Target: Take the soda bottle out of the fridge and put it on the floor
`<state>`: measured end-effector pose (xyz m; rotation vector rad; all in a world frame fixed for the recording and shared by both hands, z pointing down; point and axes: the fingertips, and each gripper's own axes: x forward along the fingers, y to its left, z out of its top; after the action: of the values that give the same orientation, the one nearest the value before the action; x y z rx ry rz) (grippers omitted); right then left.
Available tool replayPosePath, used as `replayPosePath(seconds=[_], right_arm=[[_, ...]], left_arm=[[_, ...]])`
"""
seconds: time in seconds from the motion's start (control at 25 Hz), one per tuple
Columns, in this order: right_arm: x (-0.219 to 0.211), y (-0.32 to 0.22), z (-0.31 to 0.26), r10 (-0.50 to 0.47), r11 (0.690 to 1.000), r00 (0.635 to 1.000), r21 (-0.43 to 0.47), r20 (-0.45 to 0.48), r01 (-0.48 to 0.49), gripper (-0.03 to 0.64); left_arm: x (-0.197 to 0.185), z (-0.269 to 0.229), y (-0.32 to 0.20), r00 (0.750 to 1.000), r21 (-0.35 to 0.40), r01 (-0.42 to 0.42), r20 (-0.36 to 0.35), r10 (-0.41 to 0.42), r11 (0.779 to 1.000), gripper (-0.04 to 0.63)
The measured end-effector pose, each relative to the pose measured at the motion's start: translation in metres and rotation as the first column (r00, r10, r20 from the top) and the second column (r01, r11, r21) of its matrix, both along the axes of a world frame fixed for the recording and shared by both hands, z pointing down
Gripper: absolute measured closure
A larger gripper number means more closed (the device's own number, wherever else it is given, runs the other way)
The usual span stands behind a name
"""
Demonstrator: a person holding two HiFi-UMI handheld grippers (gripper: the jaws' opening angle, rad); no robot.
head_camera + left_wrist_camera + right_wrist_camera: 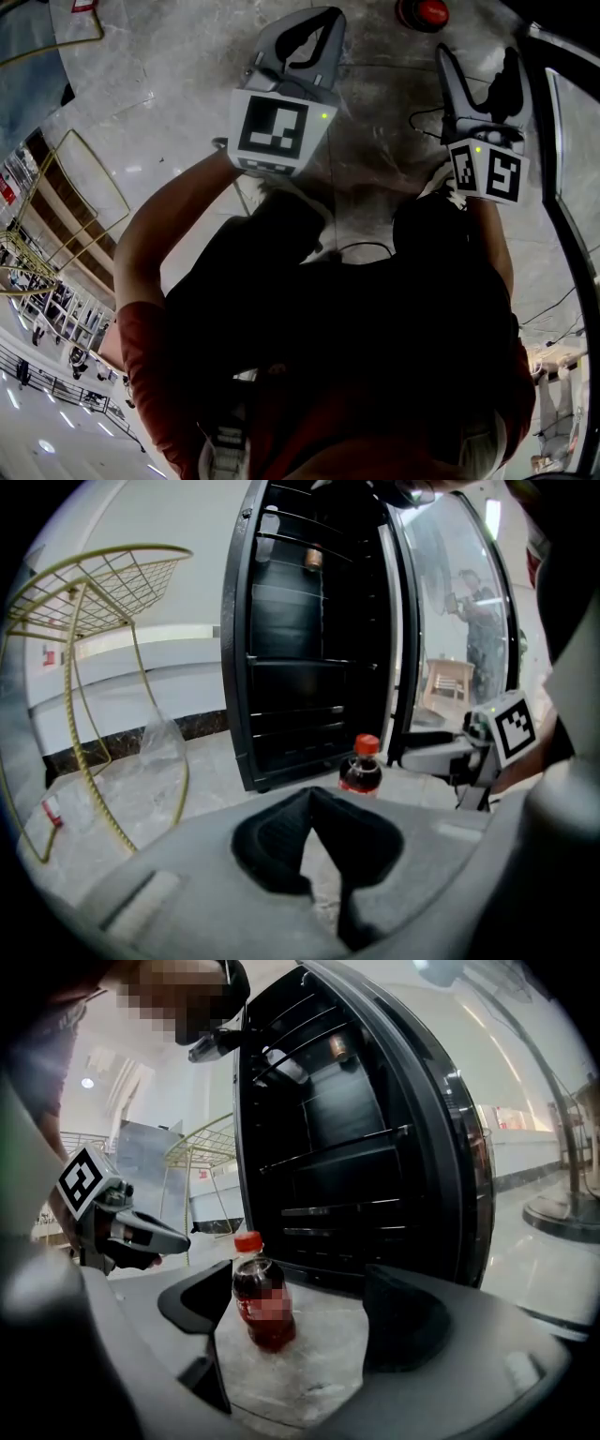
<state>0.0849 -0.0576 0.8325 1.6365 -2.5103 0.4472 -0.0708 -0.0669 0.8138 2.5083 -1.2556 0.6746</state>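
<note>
The soda bottle [262, 1297], dark cola with a red cap, stands upright on the pale floor in front of the open black fridge [356, 1129]. My right gripper [300, 1312] is open. The bottle stands free just beyond its jaws, near the left finger [202, 1302], and I cannot tell whether they touch. My left gripper [312, 794] is shut on nothing, with the bottle [361, 766] a short way ahead of it. In the head view only the bottle's red cap [424, 11] shows, beyond my left gripper [305, 33] and right gripper [478, 70].
The fridge [309, 621] shows dark shelves, and its glass door [450, 621] stands open on the right. A yellow wire rack [94, 592] and a clear plastic bag [155, 747] sit to the left. A cable [427, 117] lies on the floor. A person [478, 611] stands far off.
</note>
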Motion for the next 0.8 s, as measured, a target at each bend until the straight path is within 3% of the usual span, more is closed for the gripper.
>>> replayPosePath(seconds=[0.8], right_arm=[[-0.004, 0.002, 0.020, -0.001, 0.997, 0.999, -0.080, -0.044, -0.002, 0.187]], left_arm=[[0.002, 0.002, 0.002, 1.000, -0.008, -0.013, 0.018, 0.013, 1.000, 0.597]])
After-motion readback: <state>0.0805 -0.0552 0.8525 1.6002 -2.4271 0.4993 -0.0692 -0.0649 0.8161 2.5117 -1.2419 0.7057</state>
